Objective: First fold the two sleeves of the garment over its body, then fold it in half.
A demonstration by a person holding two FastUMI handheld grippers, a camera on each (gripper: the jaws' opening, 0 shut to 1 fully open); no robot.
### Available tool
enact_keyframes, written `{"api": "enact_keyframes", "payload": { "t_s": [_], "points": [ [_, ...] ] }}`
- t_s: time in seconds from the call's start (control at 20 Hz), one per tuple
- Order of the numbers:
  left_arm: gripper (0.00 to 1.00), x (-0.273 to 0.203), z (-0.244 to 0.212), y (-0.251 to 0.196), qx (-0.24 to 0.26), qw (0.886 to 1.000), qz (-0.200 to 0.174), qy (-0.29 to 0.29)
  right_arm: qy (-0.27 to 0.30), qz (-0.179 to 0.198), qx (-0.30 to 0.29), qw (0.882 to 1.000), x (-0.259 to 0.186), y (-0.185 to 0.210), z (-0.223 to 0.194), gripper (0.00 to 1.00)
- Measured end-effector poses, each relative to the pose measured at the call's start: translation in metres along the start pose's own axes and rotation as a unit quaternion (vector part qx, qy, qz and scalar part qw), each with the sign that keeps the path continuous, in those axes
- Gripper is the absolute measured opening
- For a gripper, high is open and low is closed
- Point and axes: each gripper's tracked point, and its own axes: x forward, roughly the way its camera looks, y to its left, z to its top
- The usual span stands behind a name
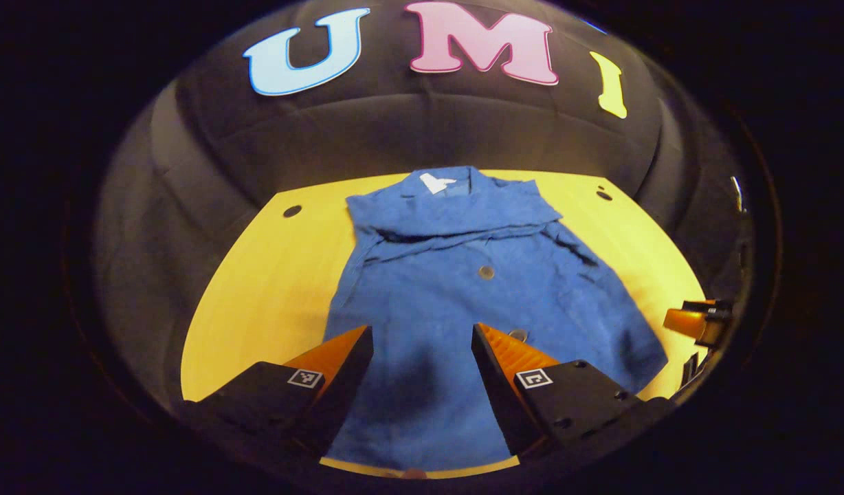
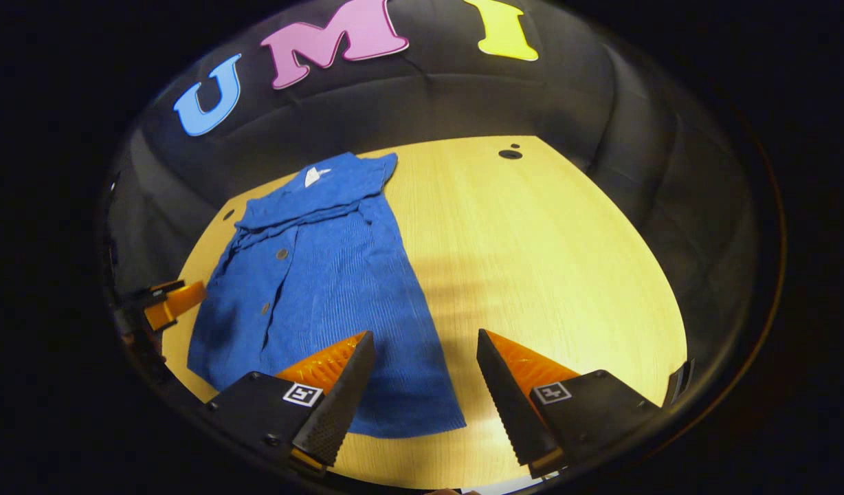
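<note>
A blue buttoned shirt [image 1: 463, 289] lies flat on the yellow wooden table [image 1: 271, 275], collar at the far side, hem toward me. Both sleeves are folded across its chest below the collar. My left gripper [image 1: 422, 337] hovers open above the lower middle of the shirt with nothing between its fingers. In the right gripper view the shirt [image 2: 326, 275] lies on the left part of the table [image 2: 546, 261]. My right gripper [image 2: 425, 344] stands open over the shirt's lower right corner and hem edge, holding nothing. The other gripper [image 2: 168, 302] shows at the far left there.
The black cloth wall [image 1: 422, 130] curves closely around the table's far side. Small dark holes [image 1: 292, 210] mark the table's far corners. Bare table stretches to the right of the shirt in the right gripper view. The right gripper's tip [image 1: 697, 320] shows at the left gripper view's right edge.
</note>
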Motion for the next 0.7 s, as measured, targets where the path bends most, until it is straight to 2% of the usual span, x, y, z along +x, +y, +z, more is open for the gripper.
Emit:
{"api": "enact_keyframes", "payload": {
  "t_s": [0.05,0.1,0.15,0.2,0.25,0.35,0.4,0.45,0.55,0.6,0.65,0.7],
  "points": [
    [0.85,-0.006,-0.023,0.017,-0.008,1.0,0.018,0.015,0.007,-0.005,-0.007,1.0,0.001,0.0,-0.006,0.91],
    [0.85,-0.01,-0.043,0.031,-0.017,0.999,0.033,0.026,0.012,-0.006,-0.013,1.0,0.0,-0.001,-0.013,0.96],
    [0.85,-0.015,-0.062,0.043,-0.025,0.998,0.045,0.036,0.011,-0.01,-0.022,1.0,-0.001,-0.002,-0.017,0.95],
    [0.84,-0.021,-0.082,0.053,-0.034,0.997,0.052,0.049,0.015,-0.016,-0.031,0.999,0.003,-0.003,-0.022,0.91],
    [0.85,-0.025,-0.097,0.058,-0.044,0.996,0.054,0.059,0.024,-0.019,-0.038,0.999,0.005,-0.003,-0.029,0.96],
    [0.85,-0.03,-0.115,0.061,-0.067,0.994,0.045,0.068,0.042,-0.022,-0.034,0.998,0.007,-0.003,-0.046,0.96],
    [0.85,-0.026,-0.12,0.06,-0.079,0.993,0.041,0.072,0.047,-0.023,-0.024,0.998,0.007,-0.003,-0.05,0.92],
    [0.84,-0.02,-0.127,0.061,-0.093,0.992,0.036,0.078,0.044,-0.023,-0.015,0.999,0.006,-0.003,-0.051,0.96],
    [0.84,-0.018,-0.144,0.064,-0.125,0.986,0.033,0.1,0.05,-0.029,-0.012,0.998,0.008,-0.004,-0.056,0.92],
    [0.85,-0.018,-0.139,0.063,-0.142,0.986,0.03,0.086,0.057,-0.031,-0.014,0.998,0.011,-0.004,-0.062,0.96],
    [0.83,-0.014,-0.141,0.061,-0.154,0.983,0.028,0.092,0.064,-0.035,-0.018,0.997,0.013,-0.006,-0.066,0.92],
    [0.85,-0.013,-0.139,0.06,-0.149,0.984,0.03,0.089,0.067,-0.038,-0.018,0.997,0.014,-0.008,-0.068,0.92]
  ]
}}
